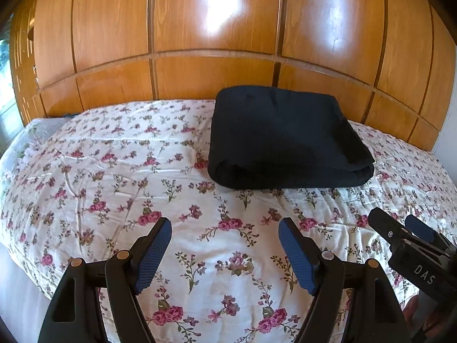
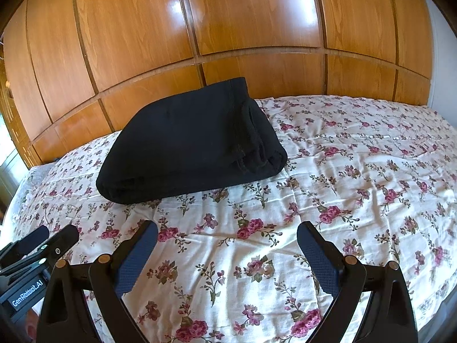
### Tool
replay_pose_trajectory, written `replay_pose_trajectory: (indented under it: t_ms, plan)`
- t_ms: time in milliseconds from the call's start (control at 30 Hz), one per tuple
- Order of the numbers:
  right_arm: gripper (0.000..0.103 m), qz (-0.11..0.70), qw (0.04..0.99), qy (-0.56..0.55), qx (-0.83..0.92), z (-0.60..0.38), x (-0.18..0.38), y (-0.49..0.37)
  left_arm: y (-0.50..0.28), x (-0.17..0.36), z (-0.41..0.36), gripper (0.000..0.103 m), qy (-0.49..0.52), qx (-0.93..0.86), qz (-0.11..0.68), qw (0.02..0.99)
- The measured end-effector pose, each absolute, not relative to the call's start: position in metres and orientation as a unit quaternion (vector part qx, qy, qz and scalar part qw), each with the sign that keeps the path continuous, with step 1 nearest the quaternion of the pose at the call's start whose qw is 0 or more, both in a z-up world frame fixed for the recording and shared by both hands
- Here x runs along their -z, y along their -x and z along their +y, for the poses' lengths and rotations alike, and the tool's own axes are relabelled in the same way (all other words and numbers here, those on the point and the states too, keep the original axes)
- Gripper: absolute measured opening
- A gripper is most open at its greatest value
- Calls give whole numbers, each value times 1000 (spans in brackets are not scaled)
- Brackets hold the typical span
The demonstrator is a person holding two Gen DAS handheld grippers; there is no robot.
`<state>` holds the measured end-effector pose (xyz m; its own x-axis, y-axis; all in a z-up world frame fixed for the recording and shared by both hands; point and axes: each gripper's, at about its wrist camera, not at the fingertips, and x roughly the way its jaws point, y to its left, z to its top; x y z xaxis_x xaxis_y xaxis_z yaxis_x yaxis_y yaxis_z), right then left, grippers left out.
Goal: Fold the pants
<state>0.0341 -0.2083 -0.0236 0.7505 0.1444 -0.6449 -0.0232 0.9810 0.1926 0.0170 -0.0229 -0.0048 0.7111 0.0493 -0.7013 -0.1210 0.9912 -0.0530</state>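
Observation:
The black pants [image 1: 285,140] lie folded into a thick rectangular bundle on the floral bedspread [image 1: 114,177], near the wooden headboard. They also show in the right wrist view [image 2: 188,143], with the stacked folded edges facing right. My left gripper [image 1: 225,228] is open and empty, hovering over the bedspread in front of the bundle. My right gripper [image 2: 227,233] is open and empty too, to the front right of the bundle. The right gripper also shows at the right edge of the left wrist view [image 1: 400,223]. Neither gripper touches the pants.
A glossy wooden panelled headboard [image 1: 217,43] rises behind the bed. The bed's left edge [image 1: 17,257] drops off to the floor. A window [image 1: 5,85] is at far left. The flat bedspread extends to the right of the bundle [image 2: 371,148].

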Motion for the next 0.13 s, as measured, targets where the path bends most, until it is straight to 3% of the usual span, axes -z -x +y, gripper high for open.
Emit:
replay_pose_trajectory:
  t_ms: [133]
  plan:
    - [98,354,930,-87,-43,-210,27,-37,-19,9,-24,79,42,-49,379,923]
